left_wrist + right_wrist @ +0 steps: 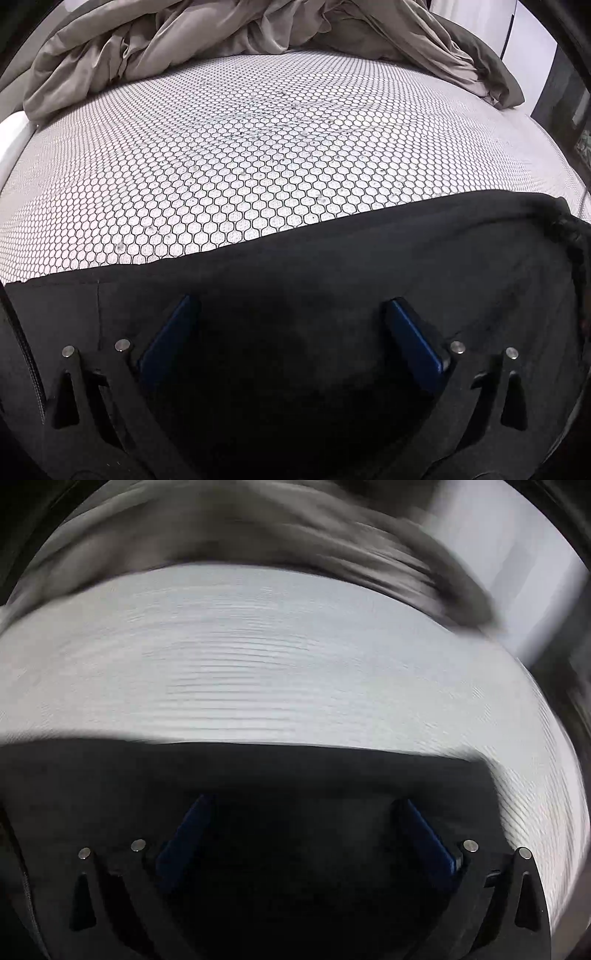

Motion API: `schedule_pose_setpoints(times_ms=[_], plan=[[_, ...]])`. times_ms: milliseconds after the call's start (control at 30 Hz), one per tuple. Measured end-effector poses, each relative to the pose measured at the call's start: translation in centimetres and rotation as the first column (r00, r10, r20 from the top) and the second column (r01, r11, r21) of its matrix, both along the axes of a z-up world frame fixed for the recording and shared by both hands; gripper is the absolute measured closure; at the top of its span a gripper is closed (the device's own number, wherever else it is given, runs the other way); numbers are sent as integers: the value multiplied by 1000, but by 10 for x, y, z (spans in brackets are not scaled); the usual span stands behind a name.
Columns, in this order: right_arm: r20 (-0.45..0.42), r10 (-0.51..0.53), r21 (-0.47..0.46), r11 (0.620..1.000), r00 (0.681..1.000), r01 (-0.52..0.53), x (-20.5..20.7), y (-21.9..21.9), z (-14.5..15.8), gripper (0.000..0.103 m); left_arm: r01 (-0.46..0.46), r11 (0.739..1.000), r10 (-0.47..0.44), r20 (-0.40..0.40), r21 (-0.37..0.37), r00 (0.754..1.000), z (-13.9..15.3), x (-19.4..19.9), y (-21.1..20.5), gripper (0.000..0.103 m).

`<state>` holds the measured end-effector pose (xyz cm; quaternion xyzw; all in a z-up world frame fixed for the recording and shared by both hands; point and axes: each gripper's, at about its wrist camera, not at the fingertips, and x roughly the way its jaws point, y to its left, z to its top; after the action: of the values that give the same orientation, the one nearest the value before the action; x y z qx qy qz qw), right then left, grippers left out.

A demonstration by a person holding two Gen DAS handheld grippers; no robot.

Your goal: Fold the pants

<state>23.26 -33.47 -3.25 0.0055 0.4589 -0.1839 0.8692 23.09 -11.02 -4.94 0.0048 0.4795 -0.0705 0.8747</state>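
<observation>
On a honeycomb-patterned mattress (258, 158), black pants (332, 258) lie flat along the near edge. The left gripper (291, 332) and right gripper (303, 830) hover over them, jaws wide apart, holding nothing. Likely next: pinching an edge to fold; the right view is blurred.

Lots of open room across the flat white mattress with its black honeycomb pattern (258, 158), from the near edge up to the far end. Blocked at the far end by a big crumpled grey-brown blanket (155, 48), piled high. Covered near the front by flat black cloth pants (332, 266), lying low, easy to pass over.
</observation>
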Motion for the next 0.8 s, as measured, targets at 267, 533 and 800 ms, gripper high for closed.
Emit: schedule_pose_setpoints(times_ms=[267,533,800], plan=[[105,184,-65,982,977,-178,-59,46,55,3,106,993,-103,71,-47,992,46,-38,-9,4],[19,455,55,889,890,-455,-69,130,23,2,199,980,-199,-65,-5,978,9,-61,-29,1],[-12,54,-235,970,998,-56,-91,-31,6,1,136,990,-135,-35,32,990,17,-93,27,1]])
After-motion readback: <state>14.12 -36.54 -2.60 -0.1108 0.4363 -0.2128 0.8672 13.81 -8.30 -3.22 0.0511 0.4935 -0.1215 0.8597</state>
